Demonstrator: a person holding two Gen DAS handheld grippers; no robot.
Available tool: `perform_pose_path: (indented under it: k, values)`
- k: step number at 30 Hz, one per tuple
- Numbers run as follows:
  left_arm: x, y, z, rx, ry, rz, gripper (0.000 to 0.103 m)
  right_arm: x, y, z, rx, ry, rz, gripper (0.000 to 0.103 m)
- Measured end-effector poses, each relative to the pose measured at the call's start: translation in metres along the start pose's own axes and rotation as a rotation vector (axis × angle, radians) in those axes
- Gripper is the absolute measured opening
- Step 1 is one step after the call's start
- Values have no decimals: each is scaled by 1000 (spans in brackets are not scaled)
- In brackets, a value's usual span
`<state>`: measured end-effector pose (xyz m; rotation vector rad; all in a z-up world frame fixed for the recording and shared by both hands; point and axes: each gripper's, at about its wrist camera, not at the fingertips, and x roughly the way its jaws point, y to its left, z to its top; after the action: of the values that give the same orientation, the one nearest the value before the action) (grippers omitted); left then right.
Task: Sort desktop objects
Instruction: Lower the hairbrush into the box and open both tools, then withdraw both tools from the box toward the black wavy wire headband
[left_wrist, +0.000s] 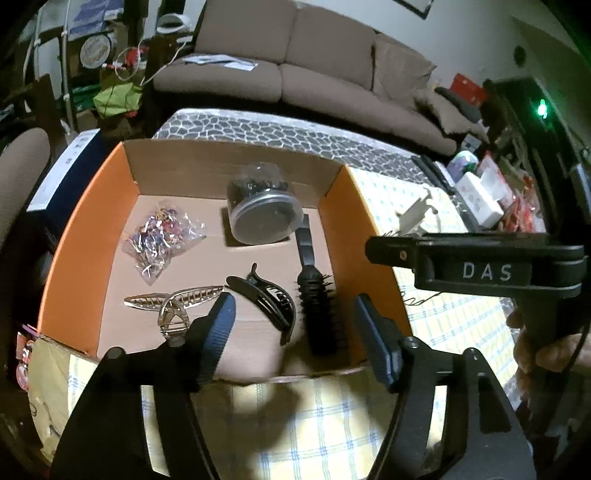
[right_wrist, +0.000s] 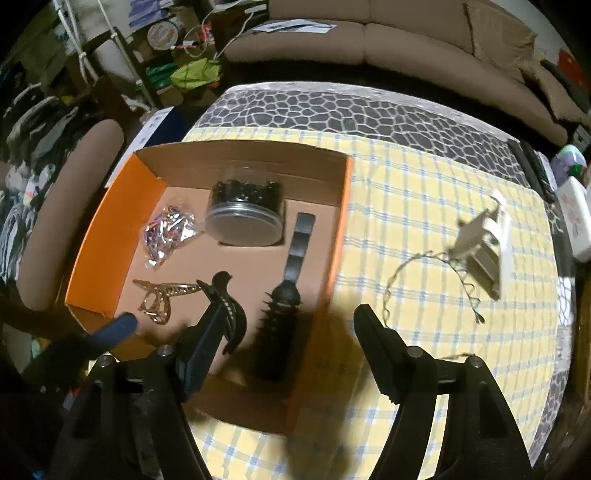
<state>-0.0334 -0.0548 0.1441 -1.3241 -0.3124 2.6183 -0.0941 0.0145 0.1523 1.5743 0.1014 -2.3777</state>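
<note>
Nearest the left wrist camera, the left gripper (left_wrist: 291, 314) hangs over the near edge of the cardboard box (left_wrist: 81, 236) with its jaws spread and nothing between them; its left finger covers one end of the gold hair claw (left_wrist: 168, 306). The right gripper (right_wrist: 288, 325) likewise stands open and empty above the box's near right corner, its left finger hiding part of the black hair claw (right_wrist: 231, 306). In the left view the right gripper's body shows side-on at the right, with part of a hand (left_wrist: 543, 347) below it, cut off by the frame. Inside the box, the black hair claw lies between the gold one and the black round hairbrush (left_wrist: 314, 295), whose bristle end is blurred and falls into shadow in the right view. Farther in sit a clear bag of colourful small items (left_wrist: 160, 240), its contents too small to name, and a clear jar (left_wrist: 264, 214) lying with its dark lid toward the camera. On the checked tablecloth (right_wrist: 424, 206), well right of the box, lie a thin wire headband (right_wrist: 424, 280) and a pale clip (right_wrist: 480, 236), both blurred. A sofa (left_wrist: 314, 66) stands beyond.
</note>
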Motion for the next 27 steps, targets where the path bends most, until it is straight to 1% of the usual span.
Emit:
perform_pose_path:
  k: [5,7,8,9,15,18,23,27]
  values:
    - [-15,-8,-1,7,-19,11,78,-12,-8,-13,16,-15,-17,77]
    - [-19,-10,0,5,-25,22,85,-16,-10,-18,20,-20,-25,78]
    - [-20,-10,1,-1,-26,33,93,-17,-11,-20,20,-23,-30,80]
    - [-21,-10,1,-5,-27,35,97,-18,-12,-23,20,-25,-36,80]
    - [-25,-14,1,-3,-18,37,102,-22,-17,-35,20,-30,-49,85]
    - [-25,-17,-2,1,-9,36,103,-24,-20,-42,25,-30,-53,91]
    - [-24,-25,-7,22,2,34,103,-24,-28,-51,19,-28,-85,102]
    - [-24,-34,-10,37,5,49,103,-26,-38,-61,38,-24,-77,102]
